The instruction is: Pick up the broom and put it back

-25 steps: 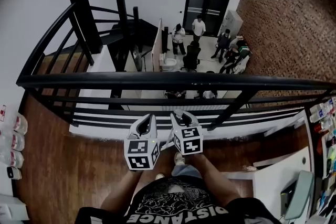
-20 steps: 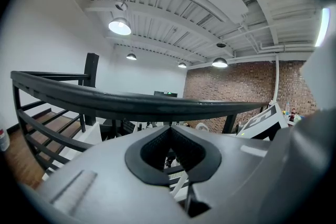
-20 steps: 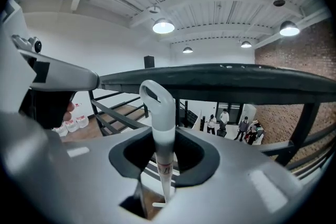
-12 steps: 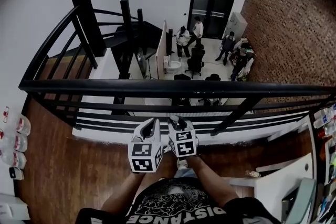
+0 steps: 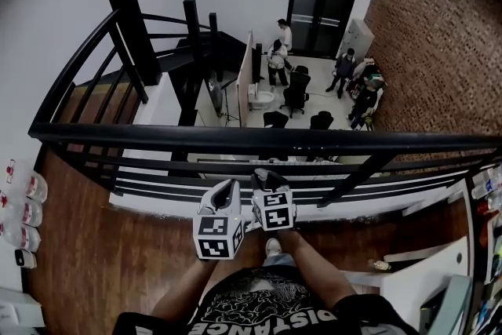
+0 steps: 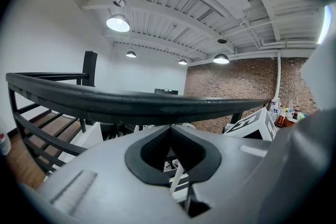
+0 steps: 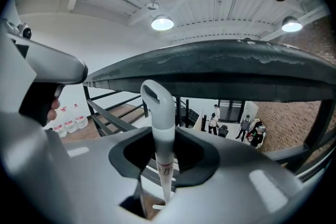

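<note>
At the black railing point(image 5: 235, 139), the head view shows the left gripper point(image 5: 227, 186) and the right gripper point(image 5: 265, 178) side by side. In the left gripper view, its jaws meet on nothing. In the right gripper view, the jaws clamp the white broom handle point(image 7: 161, 134), which stands upright.

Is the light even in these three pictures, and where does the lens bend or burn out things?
Head view: the wide lens bows the black railing, and the corners fall dark. Left gripper view: the ceiling lamp is burnt out to plain white against a dim wall. Right gripper view: the broom handle reads clearly, a lamp glares, and the rim is black.
</note>
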The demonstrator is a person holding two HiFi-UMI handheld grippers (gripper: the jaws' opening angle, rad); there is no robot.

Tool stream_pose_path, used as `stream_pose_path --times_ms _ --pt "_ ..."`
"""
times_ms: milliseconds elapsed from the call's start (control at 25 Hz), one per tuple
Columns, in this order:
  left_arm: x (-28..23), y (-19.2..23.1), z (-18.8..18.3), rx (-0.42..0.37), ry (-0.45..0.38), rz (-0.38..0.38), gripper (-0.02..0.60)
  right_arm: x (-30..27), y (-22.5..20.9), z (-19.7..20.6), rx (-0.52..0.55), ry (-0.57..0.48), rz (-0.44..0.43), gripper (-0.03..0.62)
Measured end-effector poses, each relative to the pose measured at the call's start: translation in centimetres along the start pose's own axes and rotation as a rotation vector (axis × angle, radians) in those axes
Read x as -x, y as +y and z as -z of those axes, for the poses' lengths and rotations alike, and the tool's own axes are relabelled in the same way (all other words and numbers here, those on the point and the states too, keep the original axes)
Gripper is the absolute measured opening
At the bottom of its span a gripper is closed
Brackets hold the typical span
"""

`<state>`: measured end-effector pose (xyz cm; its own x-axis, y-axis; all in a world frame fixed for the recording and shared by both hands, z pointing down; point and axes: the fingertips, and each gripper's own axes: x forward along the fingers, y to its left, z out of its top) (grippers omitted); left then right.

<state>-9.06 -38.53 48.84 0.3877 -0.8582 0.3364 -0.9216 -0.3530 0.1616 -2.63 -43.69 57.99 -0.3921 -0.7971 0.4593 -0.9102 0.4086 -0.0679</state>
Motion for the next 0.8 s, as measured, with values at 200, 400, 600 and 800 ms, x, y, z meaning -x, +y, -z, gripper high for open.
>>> stream_pose_path --times_ms 200,400,600,800 --pt "-1.0 0.3 -0.3 0.008 0.005 -0.004 0.005 -1.4 -0.5 -0.5 -0.002 0.002 -0.007 0.095" --pt "-1.8 0.3 -0.4 0.007 0.011 -0.008 0.005 -2.3 -0.9 -0.9 0.0 -0.004 -0.017 0.095" --pt "-2.2 0.6 -0.2 0.011 0.023 -0.016 0.005 -3.0 -1.0 -1.4 0.004 -0.008 -0.021 0.094" --pt "-2.4 1.0 -0.4 0.013 0.021 -0.029 0.005 -3.4 -1.2 -1.5 0.006 -0.011 -0.023 0.095"
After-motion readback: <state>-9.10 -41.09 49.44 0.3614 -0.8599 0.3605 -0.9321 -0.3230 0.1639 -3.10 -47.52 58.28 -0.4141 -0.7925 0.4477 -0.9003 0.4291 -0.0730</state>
